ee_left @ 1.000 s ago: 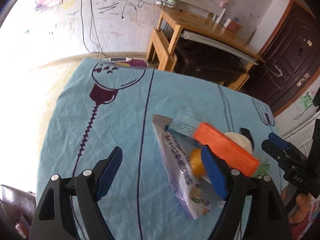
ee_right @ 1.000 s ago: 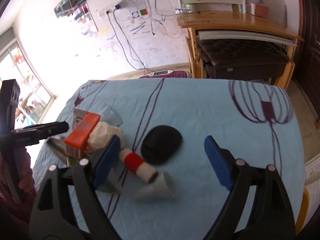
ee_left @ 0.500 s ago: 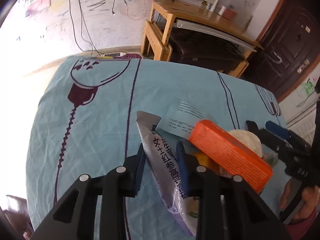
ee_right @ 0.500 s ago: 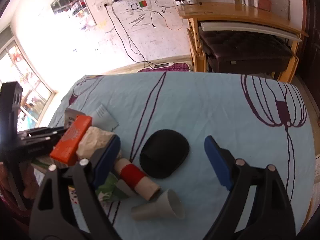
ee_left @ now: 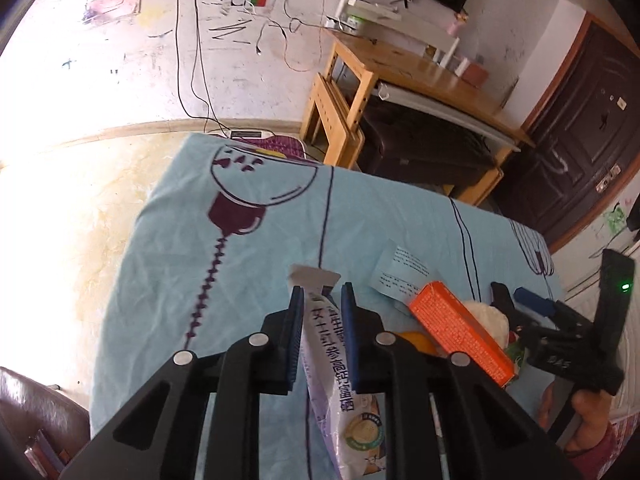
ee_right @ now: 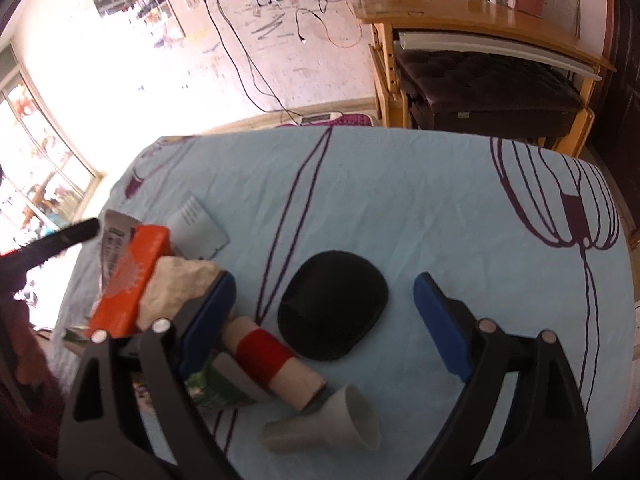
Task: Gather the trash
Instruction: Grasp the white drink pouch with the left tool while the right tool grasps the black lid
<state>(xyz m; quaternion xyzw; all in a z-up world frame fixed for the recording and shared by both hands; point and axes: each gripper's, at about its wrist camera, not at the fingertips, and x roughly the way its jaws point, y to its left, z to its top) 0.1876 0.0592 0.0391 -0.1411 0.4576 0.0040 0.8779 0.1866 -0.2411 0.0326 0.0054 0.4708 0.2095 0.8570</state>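
Observation:
A white and purple snack packet (ee_left: 328,356) lies on the light blue tablecloth (ee_left: 224,264). My left gripper (ee_left: 322,308) is closing on the packet's upper end, and its blue pads press both edges. To its right lie an orange box (ee_left: 460,332), a crumpled white tissue (ee_left: 490,316) and a printed paper slip (ee_left: 400,272). My right gripper (ee_right: 324,284) stands open over a black oval pad (ee_right: 332,304), touching nothing. Near its left finger lie a cardboard tube with a red band (ee_right: 272,356), a tipped paper cup (ee_right: 340,424) and a green wrapper (ee_right: 218,388).
The table's left edge drops to a pale floor (ee_left: 80,208). Beyond the far edge stand a wooden desk (ee_right: 460,16) with a dark padded bench (ee_right: 480,84), and cables hang on the wall. A brown seat (ee_left: 36,408) sits at the near left corner.
The left jaws have come in from wide open onto the snack packet's top end. The right gripper stays open and has barely shifted over the black pad.

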